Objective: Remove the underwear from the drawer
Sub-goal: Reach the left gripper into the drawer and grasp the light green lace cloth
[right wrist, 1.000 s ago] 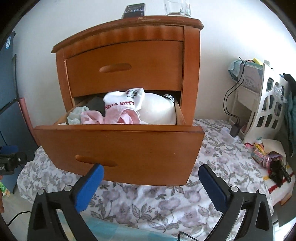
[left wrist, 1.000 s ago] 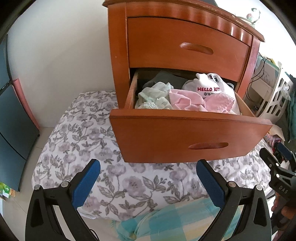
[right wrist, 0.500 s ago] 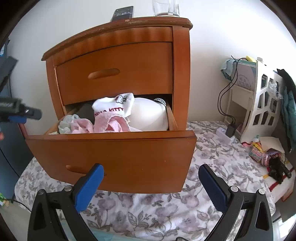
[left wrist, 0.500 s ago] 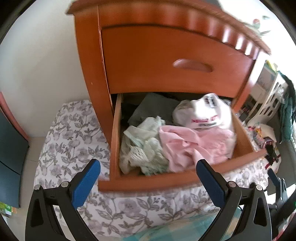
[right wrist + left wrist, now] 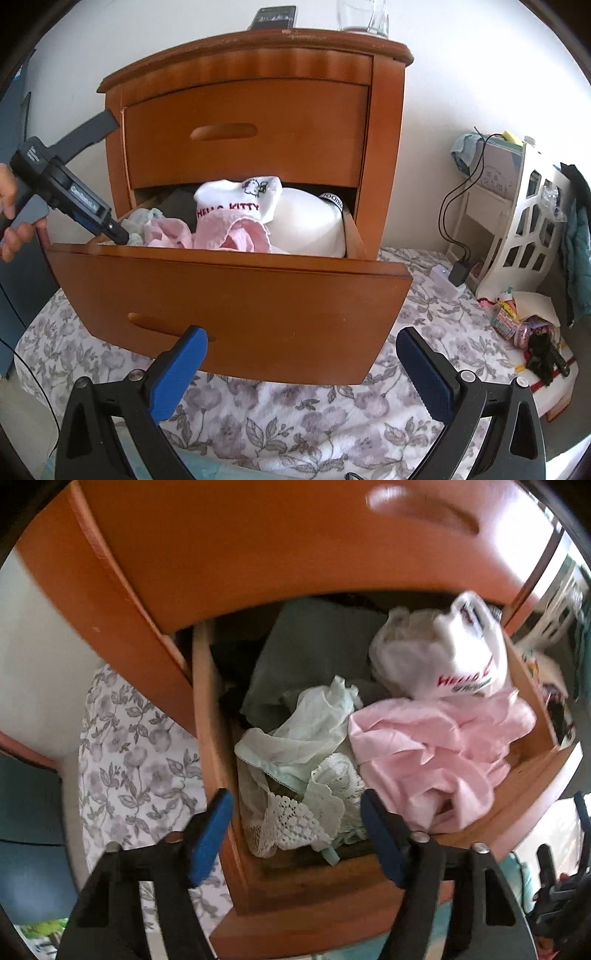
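Note:
The lower drawer [image 5: 295,890] [image 5: 236,295] of a brown wooden nightstand stands pulled out, full of underwear. A pale green lace piece [image 5: 299,775] lies at its front left, a pink piece [image 5: 432,753] [image 5: 221,232] to the right, a white "Hello Kitty" piece [image 5: 450,653] [image 5: 236,206] behind. My left gripper [image 5: 295,830] is open, hovering just above the green lace piece, fingers either side of it. In the right wrist view its body [image 5: 66,192] dips over the drawer's left corner, held by a hand. My right gripper [image 5: 301,373] is open, empty, in front of the drawer front.
The upper drawer [image 5: 243,133] is shut. A phone [image 5: 273,16] and a glass [image 5: 364,16] stand on the nightstand top. The nightstand sits on a floral sheet [image 5: 295,417]. A white rack [image 5: 528,221], a cable and charger [image 5: 458,275], and small items lie to the right.
My left gripper has risen over the drawer front and moved in close above the green lace piece, narrowing somewhat. My right gripper has stayed roughly in place, shifting slightly.

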Demonstrator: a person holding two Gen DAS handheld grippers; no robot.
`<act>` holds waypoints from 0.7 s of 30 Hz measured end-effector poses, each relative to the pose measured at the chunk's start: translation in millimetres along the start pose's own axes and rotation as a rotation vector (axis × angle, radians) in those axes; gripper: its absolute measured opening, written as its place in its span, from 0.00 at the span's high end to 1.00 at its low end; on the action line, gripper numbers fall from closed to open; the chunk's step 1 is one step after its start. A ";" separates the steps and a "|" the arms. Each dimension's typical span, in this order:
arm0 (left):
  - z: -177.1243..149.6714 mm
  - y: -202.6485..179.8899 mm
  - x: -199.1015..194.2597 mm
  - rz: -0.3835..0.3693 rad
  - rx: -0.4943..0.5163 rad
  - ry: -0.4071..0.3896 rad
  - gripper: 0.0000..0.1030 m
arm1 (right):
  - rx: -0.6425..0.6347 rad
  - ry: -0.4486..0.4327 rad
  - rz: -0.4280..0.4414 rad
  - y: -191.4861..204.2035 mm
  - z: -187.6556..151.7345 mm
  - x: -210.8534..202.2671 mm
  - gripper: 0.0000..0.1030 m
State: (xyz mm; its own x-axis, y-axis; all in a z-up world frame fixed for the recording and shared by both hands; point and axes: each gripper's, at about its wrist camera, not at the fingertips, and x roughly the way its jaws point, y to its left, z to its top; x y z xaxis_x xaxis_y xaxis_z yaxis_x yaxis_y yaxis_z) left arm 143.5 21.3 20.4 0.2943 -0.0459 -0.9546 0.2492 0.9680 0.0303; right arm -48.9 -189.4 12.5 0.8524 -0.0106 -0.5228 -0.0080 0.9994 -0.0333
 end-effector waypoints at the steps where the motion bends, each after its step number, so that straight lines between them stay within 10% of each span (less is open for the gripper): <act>1: 1.2 -0.3 4.3 0.002 0.006 0.012 0.42 | 0.002 0.002 0.001 -0.2 -0.3 0.3 0.00; 14: -2.4 -2.8 35.6 -0.064 0.134 0.055 0.88 | -0.025 0.023 -0.007 5.3 -1.0 7.7 0.00; 21: -3.9 0.5 37.2 -0.097 0.184 0.010 0.95 | -0.013 0.067 -0.013 2.2 -2.2 19.4 0.00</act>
State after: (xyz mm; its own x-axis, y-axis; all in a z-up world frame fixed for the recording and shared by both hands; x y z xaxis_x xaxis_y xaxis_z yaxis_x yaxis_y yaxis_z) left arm 150.9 21.0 -16.2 0.2518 -0.1339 -0.9585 0.4405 0.8977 -0.0097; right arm -33.5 -187.5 0.4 0.8156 -0.0260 -0.5780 -0.0045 0.9987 -0.0512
